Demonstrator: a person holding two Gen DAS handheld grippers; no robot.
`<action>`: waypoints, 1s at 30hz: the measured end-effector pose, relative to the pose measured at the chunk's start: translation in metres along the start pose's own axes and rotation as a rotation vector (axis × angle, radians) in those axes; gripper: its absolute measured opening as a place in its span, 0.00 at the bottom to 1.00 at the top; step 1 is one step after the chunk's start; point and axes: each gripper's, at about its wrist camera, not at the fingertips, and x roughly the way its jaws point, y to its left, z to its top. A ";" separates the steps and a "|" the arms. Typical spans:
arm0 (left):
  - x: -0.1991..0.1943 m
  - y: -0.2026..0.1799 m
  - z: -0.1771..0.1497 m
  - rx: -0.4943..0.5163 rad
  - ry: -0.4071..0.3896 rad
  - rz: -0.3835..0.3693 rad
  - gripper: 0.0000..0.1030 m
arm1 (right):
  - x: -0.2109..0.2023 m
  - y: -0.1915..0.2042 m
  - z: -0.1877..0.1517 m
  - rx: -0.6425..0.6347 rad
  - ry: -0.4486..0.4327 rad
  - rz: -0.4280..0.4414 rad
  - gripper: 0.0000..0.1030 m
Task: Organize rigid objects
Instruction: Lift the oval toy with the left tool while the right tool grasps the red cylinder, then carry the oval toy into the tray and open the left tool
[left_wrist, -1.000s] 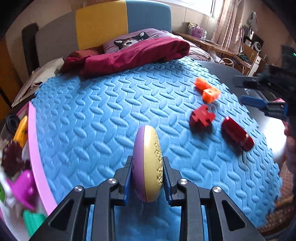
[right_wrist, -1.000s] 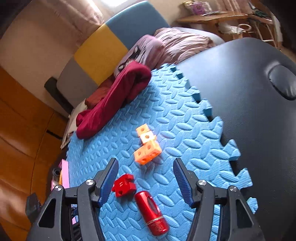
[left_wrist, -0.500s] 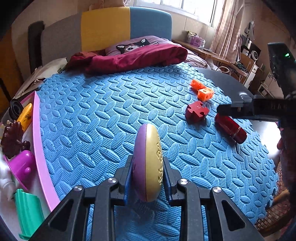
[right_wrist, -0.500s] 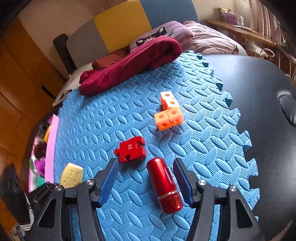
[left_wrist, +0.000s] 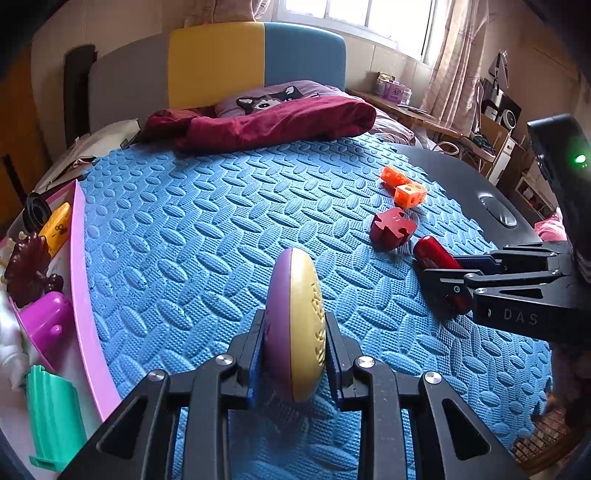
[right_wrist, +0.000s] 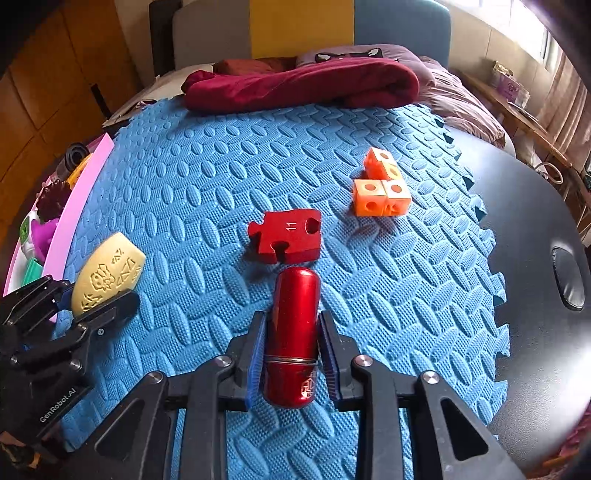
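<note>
My left gripper (left_wrist: 294, 354) is shut on a flat purple-and-yellow oval toy (left_wrist: 295, 325), held on edge above the blue foam mat (left_wrist: 192, 229); the toy also shows in the right wrist view (right_wrist: 107, 275). My right gripper (right_wrist: 291, 354) has both pads against a red metal cylinder (right_wrist: 293, 332) lying on the mat; the cylinder also shows in the left wrist view (left_wrist: 437, 262). A red puzzle-piece block (right_wrist: 286, 240) lies just beyond the cylinder. Orange linked cubes (right_wrist: 382, 188) lie farther right.
A pink-rimmed tray (left_wrist: 83, 280) at the mat's left edge holds several toys, including a green block (left_wrist: 51, 417) and a magenta cup (left_wrist: 44, 321). A dark red blanket (right_wrist: 303, 86) lies at the far end. A black table surface (right_wrist: 535, 258) lies to the right.
My right gripper has come down and forward and closed around the red cylinder, where before it was open above it. My left gripper has held the oval toy with little movement.
</note>
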 end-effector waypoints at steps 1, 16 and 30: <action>-0.001 0.000 0.000 -0.001 0.000 0.003 0.28 | -0.001 -0.001 -0.001 0.008 -0.004 0.005 0.29; -0.037 -0.009 0.005 0.002 -0.060 0.008 0.28 | 0.005 0.010 0.000 -0.091 -0.056 -0.040 0.26; -0.109 0.034 0.012 -0.112 -0.144 0.107 0.28 | 0.006 0.015 0.001 -0.129 -0.073 -0.059 0.24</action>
